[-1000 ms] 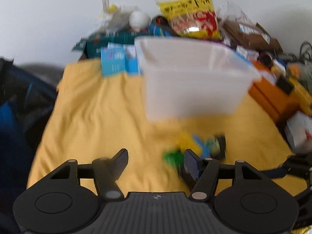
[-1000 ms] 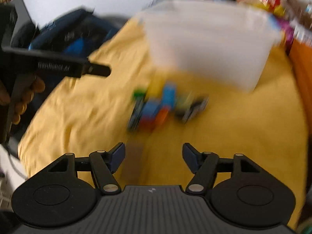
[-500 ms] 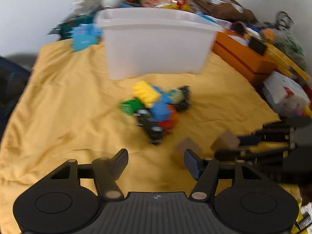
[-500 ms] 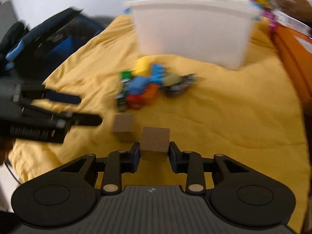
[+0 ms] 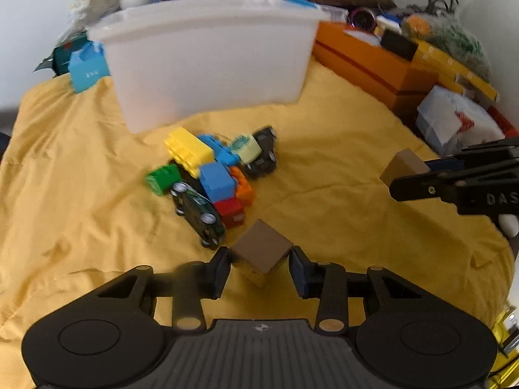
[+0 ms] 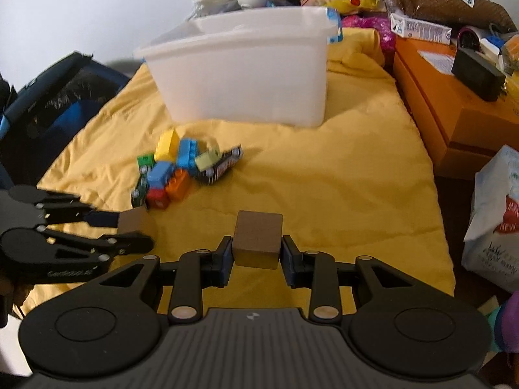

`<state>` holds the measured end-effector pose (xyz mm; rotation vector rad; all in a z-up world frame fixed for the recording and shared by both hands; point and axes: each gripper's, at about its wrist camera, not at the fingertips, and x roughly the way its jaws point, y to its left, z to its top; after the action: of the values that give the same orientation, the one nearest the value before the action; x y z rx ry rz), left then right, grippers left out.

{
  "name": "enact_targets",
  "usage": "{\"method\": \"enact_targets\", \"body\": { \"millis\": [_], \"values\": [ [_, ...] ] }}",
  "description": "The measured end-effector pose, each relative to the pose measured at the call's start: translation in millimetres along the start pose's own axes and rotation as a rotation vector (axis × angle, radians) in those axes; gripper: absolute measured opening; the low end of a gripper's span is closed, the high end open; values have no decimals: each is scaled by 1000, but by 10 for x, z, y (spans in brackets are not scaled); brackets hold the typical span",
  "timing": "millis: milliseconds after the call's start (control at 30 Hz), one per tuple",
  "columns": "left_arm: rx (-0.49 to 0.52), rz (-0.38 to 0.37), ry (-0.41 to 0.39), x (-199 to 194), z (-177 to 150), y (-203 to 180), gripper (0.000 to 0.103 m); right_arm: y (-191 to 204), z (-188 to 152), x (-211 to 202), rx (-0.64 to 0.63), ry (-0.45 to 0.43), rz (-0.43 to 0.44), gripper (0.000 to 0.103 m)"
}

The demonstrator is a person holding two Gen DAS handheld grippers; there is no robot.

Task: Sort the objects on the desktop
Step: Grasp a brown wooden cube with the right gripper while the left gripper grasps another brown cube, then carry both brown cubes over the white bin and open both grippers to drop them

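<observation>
Left gripper (image 5: 259, 270): pinching a brown block (image 5: 261, 253), lifted for binning.
Right gripper (image 6: 256, 261): pinching another block (image 6: 258, 240), likewise.
Bin (image 6: 243, 74): open, beyond the toys.

Both fisheye views sit low and close over the rumpled yellow cloth (image 5: 81, 168), each looking forward along its own black two-finger gripper. The left wrist view faces the translucent white plastic tub (image 5: 207, 61) at 12 o'clock, with the heap of coloured toy bricks and cars (image 5: 211, 178) near centre. The right wrist view shares the tub (image 6: 246, 71) and heap (image 6: 181, 171), the heap at 11 o'clock.
</observation>
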<state>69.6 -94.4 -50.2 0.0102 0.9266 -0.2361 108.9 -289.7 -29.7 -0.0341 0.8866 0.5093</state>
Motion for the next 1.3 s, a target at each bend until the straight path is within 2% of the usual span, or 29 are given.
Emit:
{"method": "enact_targets", "body": {
  "millis": [200,367,533,667,867,1067,1300],
  "values": [
    [-88,7,-94,-460,330,256,43,-55,506,-114,19,-100,26,34],
    [-127,35,-185,-769,884,553,44,-63,1065,-180,-1,-179,36,34],
    [-110,56,-233,-868,1431,793,44,-112,1577,-158,-5,-197,47,34],
    [-114,70,-212,-822,1818,962,44,-179,1912,-76,7,-168,62,34],
    [-125,51,-171,-634,2205,1030,44,-253,2303,81,16,-119,50,34],
    [-111,55,-126,-427,2421,1028,44,-269,2427,298,9,-45,25,34],
    [-123,69,-71,-202,2488,1104,44,-260,2485,460,-5,0,9,34]
  ]
}}
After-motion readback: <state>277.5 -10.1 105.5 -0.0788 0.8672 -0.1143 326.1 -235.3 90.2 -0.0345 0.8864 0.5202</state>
